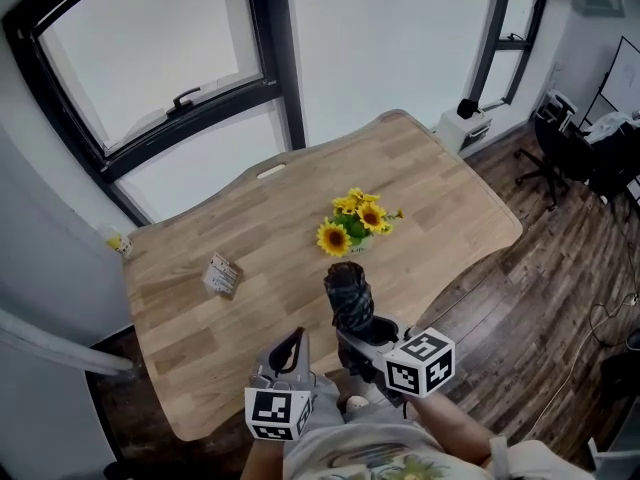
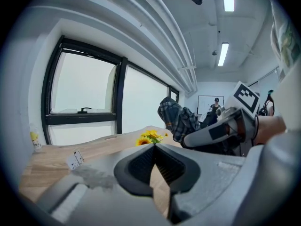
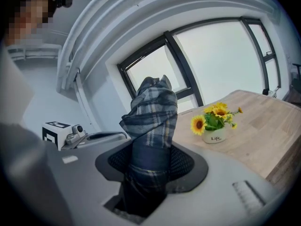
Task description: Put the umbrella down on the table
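A folded umbrella [image 1: 349,296] in dark blue plaid cloth stands nearly upright over the near edge of the wooden table [image 1: 260,218]. My right gripper [image 1: 358,333] is shut on its lower part. In the right gripper view the umbrella [image 3: 150,121] rises between the black pads of that gripper [image 3: 150,161]. My left gripper [image 1: 292,353] hovers just left of it, shut with nothing in it. In the left gripper view its tips [image 2: 154,147] meet, and the umbrella [image 2: 176,119] shows to the right in the right gripper [image 2: 221,131].
A small pot of sunflowers [image 1: 358,223] stands mid-table, just beyond the umbrella. A small white packet [image 1: 221,274] lies on the table's left part. Large windows [image 1: 170,58] run behind the table. An office chair [image 1: 555,138] stands on the wooden floor at far right.
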A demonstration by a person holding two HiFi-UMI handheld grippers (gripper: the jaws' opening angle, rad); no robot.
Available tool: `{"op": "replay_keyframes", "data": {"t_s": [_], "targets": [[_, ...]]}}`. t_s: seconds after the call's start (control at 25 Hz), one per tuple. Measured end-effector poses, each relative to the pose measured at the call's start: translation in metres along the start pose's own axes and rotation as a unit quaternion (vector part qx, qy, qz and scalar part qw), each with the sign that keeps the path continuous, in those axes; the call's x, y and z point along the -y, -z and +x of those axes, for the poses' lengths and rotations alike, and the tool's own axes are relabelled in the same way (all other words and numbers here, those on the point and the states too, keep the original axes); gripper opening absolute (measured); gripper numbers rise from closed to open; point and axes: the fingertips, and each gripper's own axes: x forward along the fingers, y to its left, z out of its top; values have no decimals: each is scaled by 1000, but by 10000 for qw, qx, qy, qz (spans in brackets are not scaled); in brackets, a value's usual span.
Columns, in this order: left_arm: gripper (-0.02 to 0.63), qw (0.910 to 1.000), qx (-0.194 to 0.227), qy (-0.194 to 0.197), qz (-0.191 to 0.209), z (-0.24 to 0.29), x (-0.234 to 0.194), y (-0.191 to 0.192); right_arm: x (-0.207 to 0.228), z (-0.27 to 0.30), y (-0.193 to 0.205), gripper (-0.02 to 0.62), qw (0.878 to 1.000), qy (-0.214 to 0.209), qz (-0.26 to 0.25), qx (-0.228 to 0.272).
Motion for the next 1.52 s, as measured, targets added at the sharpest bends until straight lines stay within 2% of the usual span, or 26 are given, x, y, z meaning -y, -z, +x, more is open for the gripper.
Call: {"op": "replay_keyframes", "data": {"t_s": [0.52, 1.52], "targets": [[5, 10000, 15, 43, -4, 44, -48, -20, 20, 48, -47, 201, 9999, 41, -8, 96], [5, 9998, -96, 181, -84, 76, -94, -19, 33, 101, -54, 202, 9998, 121, 68, -167]]}}
